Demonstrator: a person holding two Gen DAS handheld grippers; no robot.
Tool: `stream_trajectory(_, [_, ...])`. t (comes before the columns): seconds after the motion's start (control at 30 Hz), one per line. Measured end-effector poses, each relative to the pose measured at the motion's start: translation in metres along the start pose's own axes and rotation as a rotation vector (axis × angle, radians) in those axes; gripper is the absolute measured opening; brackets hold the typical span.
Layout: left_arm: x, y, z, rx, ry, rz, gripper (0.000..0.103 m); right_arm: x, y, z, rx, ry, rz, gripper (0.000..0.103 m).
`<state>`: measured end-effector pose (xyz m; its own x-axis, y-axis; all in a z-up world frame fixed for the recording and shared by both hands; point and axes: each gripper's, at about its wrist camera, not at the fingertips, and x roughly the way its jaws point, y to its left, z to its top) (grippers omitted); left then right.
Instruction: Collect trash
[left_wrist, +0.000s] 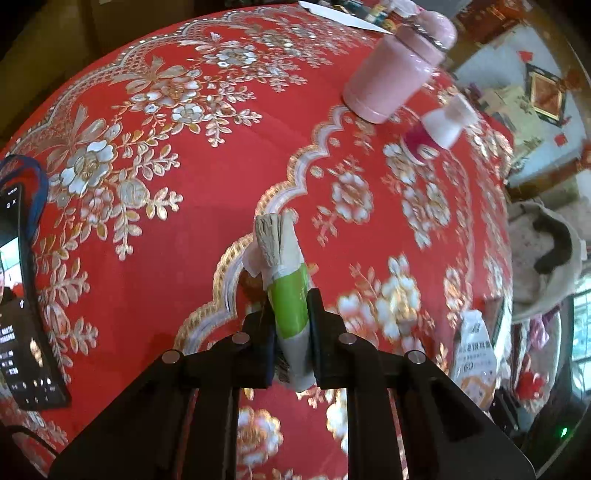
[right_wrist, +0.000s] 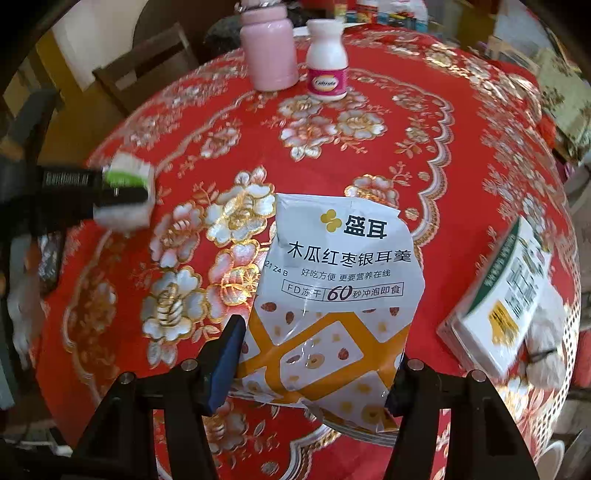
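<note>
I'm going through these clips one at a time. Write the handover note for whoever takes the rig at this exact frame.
Left gripper: shut on the green-and-white packet, lifted off the red tablecloth.
Right gripper: open, straddling the torn food pouch, which lies flat on the cloth, not gripped yet.
Left: close on the pouch and bin both; no bin in view.
Pink bottle, white bottle and box stand untouched.

Red floral tablecloth (right_wrist: 424, 155) carries pink jar (right_wrist: 269, 55); white bottle (right_wrist: 327, 62); box (right_wrist: 506, 295) (tilted).
</note>
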<state>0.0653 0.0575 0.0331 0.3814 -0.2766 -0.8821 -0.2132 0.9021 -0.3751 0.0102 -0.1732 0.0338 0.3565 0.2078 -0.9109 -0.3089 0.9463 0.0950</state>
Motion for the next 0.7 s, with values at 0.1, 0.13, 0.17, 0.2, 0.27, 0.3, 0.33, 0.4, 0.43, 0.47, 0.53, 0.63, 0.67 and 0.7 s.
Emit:
stream_trajectory(0.1, [-0.011,-0.006,-0.007,0.016,0.001,-0.034,0.012,-0.008,0.001,-0.003,0.027,-0.010,0.006,0.061])
stream_trajectory(0.13, [-0.014,-0.009,-0.010,0.031,0.002,-0.040,0.012,-0.011,0.001,-0.005,0.033,-0.014,0.008,0.061])
stream_trajectory(0.17, [-0.016,-0.014,-0.014,0.052,0.003,-0.043,0.012,-0.018,0.002,-0.008,0.048,-0.027,0.012,0.061])
stream_trajectory(0.2, [-0.018,-0.019,-0.017,0.069,0.003,-0.046,0.012,-0.018,0.002,-0.008,0.048,-0.027,0.012,0.061])
stream_trajectory(0.27, [-0.021,-0.029,-0.024,0.106,0.006,-0.056,0.012,-0.024,0.003,-0.012,0.069,-0.037,0.015,0.061])
stream_trajectory(0.3, [-0.021,-0.032,-0.026,0.119,0.009,-0.061,0.012,-0.026,0.002,-0.015,0.086,-0.042,0.016,0.061])
stream_trajectory(0.33, [-0.021,-0.035,-0.029,0.132,0.013,-0.068,0.012,-0.027,0.002,-0.017,0.095,-0.044,0.016,0.061])
stream_trajectory(0.4, [-0.022,-0.045,-0.036,0.169,0.018,-0.072,0.012,-0.032,0.000,-0.023,0.119,-0.054,0.008,0.061])
stream_trajectory(0.43, [-0.022,-0.050,-0.039,0.190,0.018,-0.070,0.012,-0.034,0.000,-0.027,0.130,-0.058,0.004,0.061])
stream_trajectory(0.47, [-0.021,-0.054,-0.041,0.208,0.017,-0.069,0.012,-0.039,-0.002,-0.033,0.152,-0.063,-0.004,0.061])
stream_trajectory(0.53, [-0.021,-0.064,-0.049,0.254,0.015,-0.059,0.012,-0.041,-0.003,-0.037,0.164,-0.067,-0.008,0.061])
stream_trajectory(0.63, [-0.021,-0.076,-0.059,0.310,0.016,-0.051,0.012,-0.049,-0.008,-0.050,0.204,-0.075,-0.022,0.061])
stream_trajectory(0.67, [-0.021,-0.081,-0.063,0.331,0.016,-0.047,0.012,-0.051,-0.009,-0.053,0.213,-0.078,-0.026,0.061])
stream_trajectory(0.7, [-0.021,-0.084,-0.067,0.347,0.016,-0.044,0.012,-0.054,-0.012,-0.058,0.227,-0.081,-0.033,0.061])
